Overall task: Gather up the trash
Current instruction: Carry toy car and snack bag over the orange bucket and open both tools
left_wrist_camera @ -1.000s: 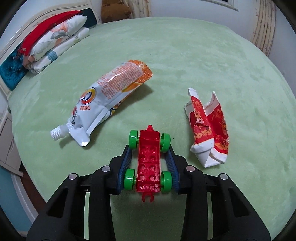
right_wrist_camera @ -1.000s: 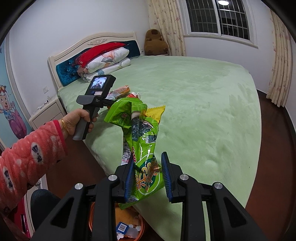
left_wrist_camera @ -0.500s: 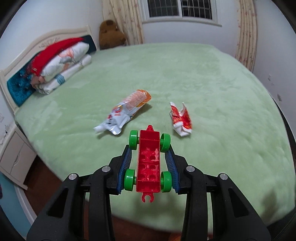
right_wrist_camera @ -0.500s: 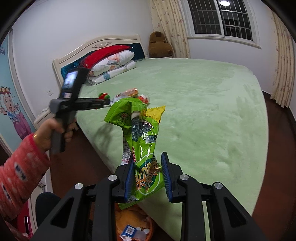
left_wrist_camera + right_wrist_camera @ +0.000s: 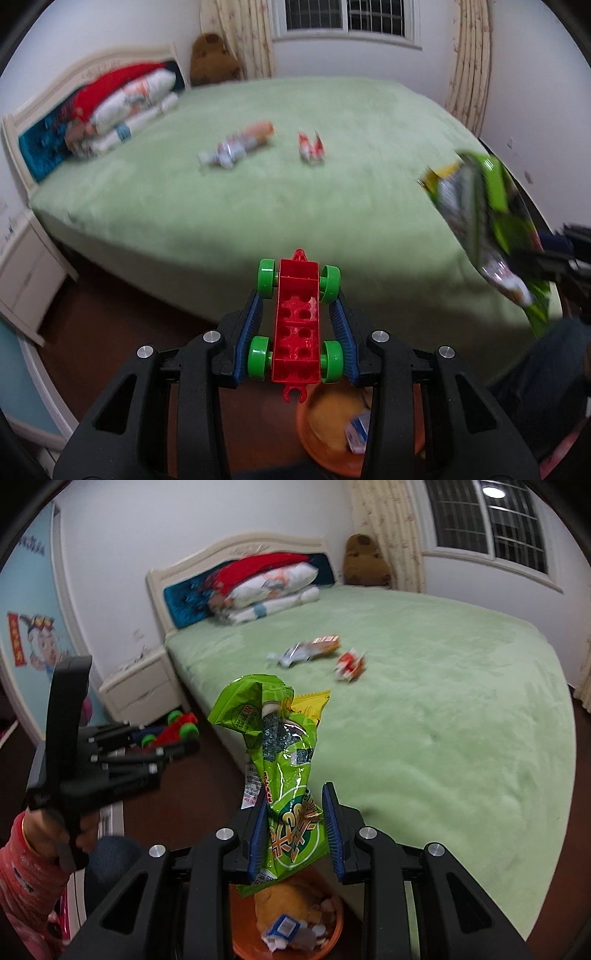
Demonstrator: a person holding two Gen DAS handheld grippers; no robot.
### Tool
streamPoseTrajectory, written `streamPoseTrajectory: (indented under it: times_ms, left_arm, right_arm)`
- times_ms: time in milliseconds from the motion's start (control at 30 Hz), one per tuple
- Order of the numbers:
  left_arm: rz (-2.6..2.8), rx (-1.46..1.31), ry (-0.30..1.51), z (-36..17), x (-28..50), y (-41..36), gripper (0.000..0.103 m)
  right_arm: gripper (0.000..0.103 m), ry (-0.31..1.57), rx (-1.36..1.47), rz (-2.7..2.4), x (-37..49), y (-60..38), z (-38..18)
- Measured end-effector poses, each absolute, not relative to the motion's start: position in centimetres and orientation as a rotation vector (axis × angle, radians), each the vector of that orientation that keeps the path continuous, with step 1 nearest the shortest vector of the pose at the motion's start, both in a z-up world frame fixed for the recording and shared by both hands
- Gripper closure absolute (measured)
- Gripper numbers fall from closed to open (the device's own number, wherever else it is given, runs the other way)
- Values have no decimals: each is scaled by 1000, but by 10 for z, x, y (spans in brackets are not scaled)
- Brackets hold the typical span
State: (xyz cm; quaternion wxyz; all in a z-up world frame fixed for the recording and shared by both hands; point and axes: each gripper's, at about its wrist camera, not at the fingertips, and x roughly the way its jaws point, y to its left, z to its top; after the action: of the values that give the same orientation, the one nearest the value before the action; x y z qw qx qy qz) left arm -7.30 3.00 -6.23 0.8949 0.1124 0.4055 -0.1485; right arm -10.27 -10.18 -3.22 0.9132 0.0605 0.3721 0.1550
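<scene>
In our left gripper (image 5: 297,314) the blue pads are clamped against the green wheels of a red toy car (image 5: 296,325), whose long axis runs straight out along the fingers toward 12 o'clock. Below it, at about 5 o'clock in the left wrist view, sits the orange bin (image 5: 325,448) on the dark floor beside the bed (image 5: 332,184), already holding scraps.

In our right gripper (image 5: 294,825) the jaws are closed on the lower end of a green snack bag (image 5: 284,760), which stands up crumpled toward 12 o'clock with a yellow wrapper (image 5: 312,705) tucked behind it. The bin (image 5: 240,938) lies at 6 o'clock, directly under the bag, so we judge the right hand is the nearer and need only let go.

Still on the bed, well apart from both grippers at about 1 o'clock, lie a spouted pouch (image 5: 306,650) and just beside it a red crumpled wrapper (image 5: 351,662), both blurred.
</scene>
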Motion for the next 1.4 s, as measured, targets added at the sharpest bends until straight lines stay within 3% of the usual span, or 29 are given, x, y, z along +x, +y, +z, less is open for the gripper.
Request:
streamPoseTrajectory:
  times_ms: [300,600,667,700,733,767,833,933,1400]
  left_arm:
    - [-336,211,1176,-184,-84,21,66]
    - [-275,186,1396,-260,-75,11,66]
    - [-267,181,1427,-270,-75,9,66]
    - [-259,180,1438,-273,-75,8,65]
    - [-247,182,1454,-277,-74,8,55]
    - [-234,184,1470,-279,-73,8,37]
    - [-217,186,1467,-281,-72,8,29]
    - [-219,196,1459,-280,-72,6,28]
    - [-207,163,1426,-272,-76,14,26]
  right_arm:
    - [75,1047,83,348,-116,-66,-126]
    - [74,1268,84,307,-113,-58,-213]
    - [69,1297,79,297,-110,-57,-224]
    - [67,1311,82,296,-110,-57,-228]
    - [61,1317,83,295,-107,-57,-230]
    - [48,1315,82,290,-106,-58,-230]
    - [44,1298,72,282,-105,-59,-228]
    - [36,1278,90,274,-106,-62,-224]
    - [33,1243,117,255,-107,-74,-211]
